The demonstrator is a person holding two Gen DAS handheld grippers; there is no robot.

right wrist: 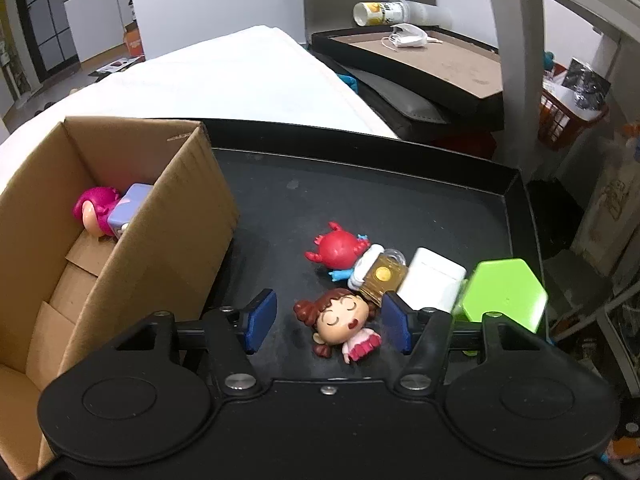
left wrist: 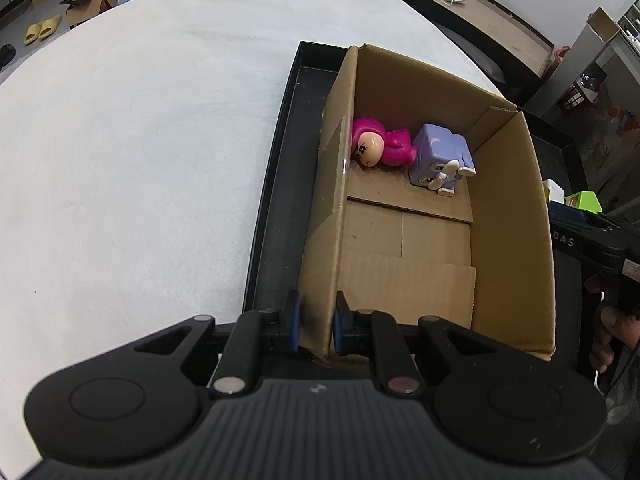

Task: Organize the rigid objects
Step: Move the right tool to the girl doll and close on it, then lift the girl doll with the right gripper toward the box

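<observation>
A cardboard box (left wrist: 508, 216) stands on a black tray (left wrist: 276, 216). Inside it lie a pink figure (left wrist: 380, 146) and a purple cube figure (left wrist: 438, 158). My left gripper (left wrist: 316, 322) is shut on the box's left wall near its front corner. In the right wrist view the box (right wrist: 176, 216) is at left, the tray (right wrist: 400, 208) ahead. My right gripper (right wrist: 328, 322) is open, with a brown-haired girl doll (right wrist: 340, 326) lying between its fingers. Beyond lie a red crab toy (right wrist: 340, 250), a gold beer-mug toy (right wrist: 380, 276), a white block (right wrist: 432, 280) and a green hexagonal block (right wrist: 502, 294).
The tray sits on a white cloth-covered surface (left wrist: 140, 160). Another black tray (right wrist: 420, 60) with a face mask lies beyond. An orange basket (right wrist: 568, 116) stands at the far right. The other gripper and hand (left wrist: 608, 264) show at the right edge.
</observation>
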